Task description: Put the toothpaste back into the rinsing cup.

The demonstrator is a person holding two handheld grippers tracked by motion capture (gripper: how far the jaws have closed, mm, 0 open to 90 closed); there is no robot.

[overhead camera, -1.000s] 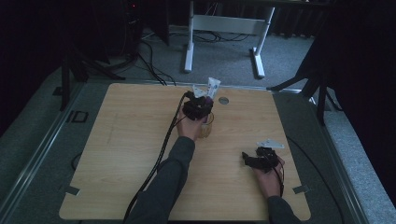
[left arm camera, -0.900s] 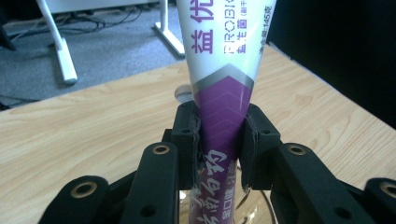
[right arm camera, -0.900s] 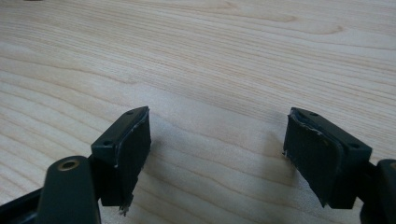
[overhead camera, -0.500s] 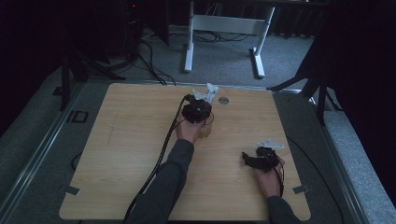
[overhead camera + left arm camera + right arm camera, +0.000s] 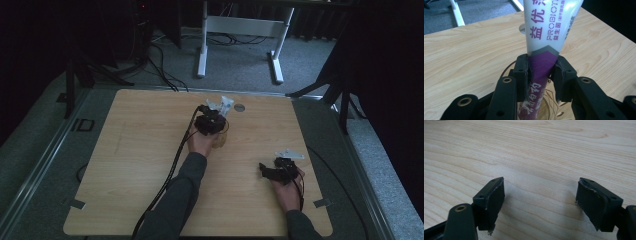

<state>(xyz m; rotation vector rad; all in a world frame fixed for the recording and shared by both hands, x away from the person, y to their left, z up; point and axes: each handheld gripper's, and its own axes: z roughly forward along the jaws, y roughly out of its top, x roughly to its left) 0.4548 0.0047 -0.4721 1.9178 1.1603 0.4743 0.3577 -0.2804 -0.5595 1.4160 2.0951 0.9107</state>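
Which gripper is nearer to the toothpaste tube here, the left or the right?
Left. The left gripper is shut on the toothpaste tube, over a glass cup. The right gripper sits open near the table's near right corner, well apart from it.

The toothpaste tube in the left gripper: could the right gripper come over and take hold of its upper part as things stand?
Probably yes. The right gripper is open and empty, with bare table between it and the toothpaste tube. The left gripper clamps only the tube's purple lower part, leaving the white upper part free.
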